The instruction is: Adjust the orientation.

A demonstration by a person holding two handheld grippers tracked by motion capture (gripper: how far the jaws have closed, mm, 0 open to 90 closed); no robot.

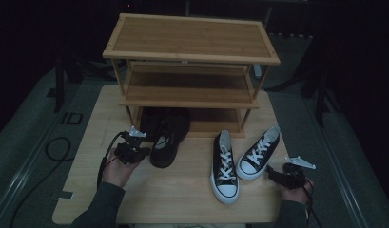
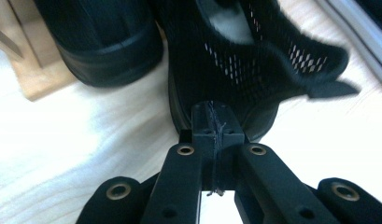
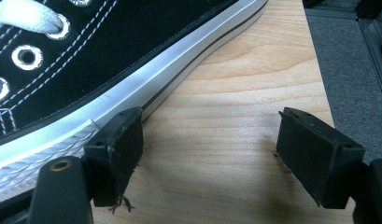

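High view: a three-tier wooden shoe rack [image 1: 189,35] stands at the far side of the pale wooden worktop [image 1: 182,199]. One black shoe [image 1: 151,121] sits partly under the rack's lowest tier at its left end, and a second black mesh shoe [image 1: 169,140] lies just in front of the rack, toe toward the person. Right of that, in front of the rack, are two black-and-white lace-up sneakers: one [image 1: 224,166] pointing toward the person, the other [image 1: 258,152] angled, its heel nearer the rack's right leg. The left gripper [image 1: 142,151] is held just left of the mesh shoe; the right gripper [image 1: 269,174] sits near the toe of the angled sneaker.

Left gripper view: the left gripper [image 2: 212,128] has its jaws pressed together with nothing between them, the tips at the mesh shoe's [image 2: 244,60] sole edge. The other black shoe [image 2: 107,42] stands beside a rack leg [image 2: 25,56].

Right gripper view: the right gripper [image 3: 216,154] is spread wide over bare worktop [image 3: 235,93], its left pad just beside the white rubber sole of the angled sneaker [image 3: 109,51]; I cannot tell whether it touches.
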